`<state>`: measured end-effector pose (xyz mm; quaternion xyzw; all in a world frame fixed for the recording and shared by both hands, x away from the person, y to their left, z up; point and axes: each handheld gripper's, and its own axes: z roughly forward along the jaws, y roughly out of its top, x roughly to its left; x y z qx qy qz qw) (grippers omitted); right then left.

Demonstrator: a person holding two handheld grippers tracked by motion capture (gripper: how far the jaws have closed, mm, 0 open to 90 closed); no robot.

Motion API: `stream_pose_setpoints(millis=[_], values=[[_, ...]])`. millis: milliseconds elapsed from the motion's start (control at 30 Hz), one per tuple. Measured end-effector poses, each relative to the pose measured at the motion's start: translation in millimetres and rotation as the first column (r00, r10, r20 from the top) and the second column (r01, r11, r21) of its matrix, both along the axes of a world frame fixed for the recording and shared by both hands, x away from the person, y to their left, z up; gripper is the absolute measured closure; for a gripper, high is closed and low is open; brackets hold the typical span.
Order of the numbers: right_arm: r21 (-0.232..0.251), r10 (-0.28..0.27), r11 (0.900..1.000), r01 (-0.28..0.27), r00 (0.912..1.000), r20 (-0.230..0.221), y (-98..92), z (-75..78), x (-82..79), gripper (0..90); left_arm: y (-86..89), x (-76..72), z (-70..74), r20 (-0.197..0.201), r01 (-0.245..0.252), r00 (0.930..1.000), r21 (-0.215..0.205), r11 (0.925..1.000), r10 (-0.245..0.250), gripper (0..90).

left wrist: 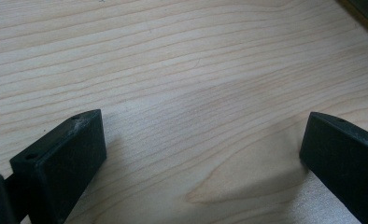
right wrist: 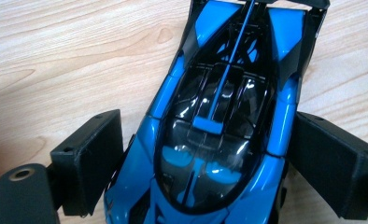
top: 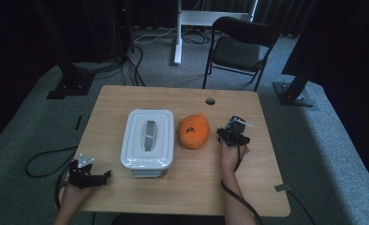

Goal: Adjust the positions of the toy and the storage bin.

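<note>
Reading the high view from its left edge, we find our left gripper at the lower left of the frame, resting near the table's front corner. In the left gripper view its jaws stand wide apart over bare wood with nothing between them. Next along comes the white lidded box, left of centre, then the orange plush toy just beside it, apart from the box by a narrow strip of wood.

At centre right sits our right gripper, and this is where the work lies. The blue toy car is directly under it; in the high view only a bit of the blue toy car peeks out past the tool toward the upper right.

In the right gripper view the car's long axis runs from the bottom centre of the frame up toward the top, tilted slightly rightward, so it lies along the gripper's own line. The jaws straddle its body crosswise, one on each flank, close against the sides. We cannot tell whether they already pinch it. We judge the right hand far nearer to the car than the left.
</note>
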<state>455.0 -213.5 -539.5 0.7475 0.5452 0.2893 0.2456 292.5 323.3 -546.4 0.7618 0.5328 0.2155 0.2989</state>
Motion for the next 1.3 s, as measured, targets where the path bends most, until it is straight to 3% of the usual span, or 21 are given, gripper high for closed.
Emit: stream_pose_setpoints(millis=[267, 467, 600, 767, 833, 933, 1067, 1167, 1300], values=[[0.005, 0.017, 1.0, -0.017, 0.9998, -0.011, -2.5, 1.0, 2.0, 12.5, 0.0, 0.0, 0.0, 0.0, 0.0, 1.0, 0.0, 1.0, 0.0, 0.8], [-0.002, 0.054, 0.999, -0.054, 0.9984, -0.018, -4.7, 6.4, -2.2, 21.9, 0.1, 0.0, 0.0, 0.0, 0.0, 1.0, 0.0, 1.0, 0.0, 0.8], [0.006, 0.102, 0.995, -0.102, 0.9945, -0.022, -10.0, 8.6, -5.6, 23.1, 0.0, 0.0, 0.0, 0.0, 0.0, 1.0, 0.001, 1.0, 0.0, 0.8], [-0.016, 0.169, 0.985, -0.17, 0.9849, -0.037, -15.0, 11.0, -11.3, 23.4, 0.0, 0.0, 0.0, 0.0, 0.0, 1.0, 0.0, 1.0, 0.0, 0.8], [-0.017, 0.214, 0.977, -0.214, 0.9767, -0.023, -21.6, 14.5, -18.9, 23.5, 0.0, 0.0, 0.0, 0.0, 0.0, 1.0, 0.0, 1.0, 0.0, 0.8], [-0.055, 0.266, 0.962, -0.266, 0.964, -0.006, -26.3, 18.8, -26.2, 23.9, 0.0, 0.0, 0.0, 0.0, 0.0, 1.0, 0.0, 1.0, 0.0, 0.8], [-0.079, 0.307, 0.948, -0.307, 0.9517, -0.017, -31.7, 22.1, -37.0, 24.1, 0.0, 0.0, 0.0, 0.0, -0.001, 1.0, 0.0, 1.0, 0.001, 0.8], [-0.074, 0.345, 0.935, -0.346, 0.9383, -0.024, -36.5, 21.5, -45.1, 24.0, -0.1, 0.0, 0.0, 0.0, -0.001, 1.0, 0.0, 1.0, 0.001, 0.8], [-0.052, 0.366, 0.929, -0.366, 0.9306, -0.014, -45.1, 16.1, -52.7, 23.9, 0.0, 0.0, 0.0, 0.0, -0.001, 1.0, 0.0, 1.0, 0.001, 0.8]])
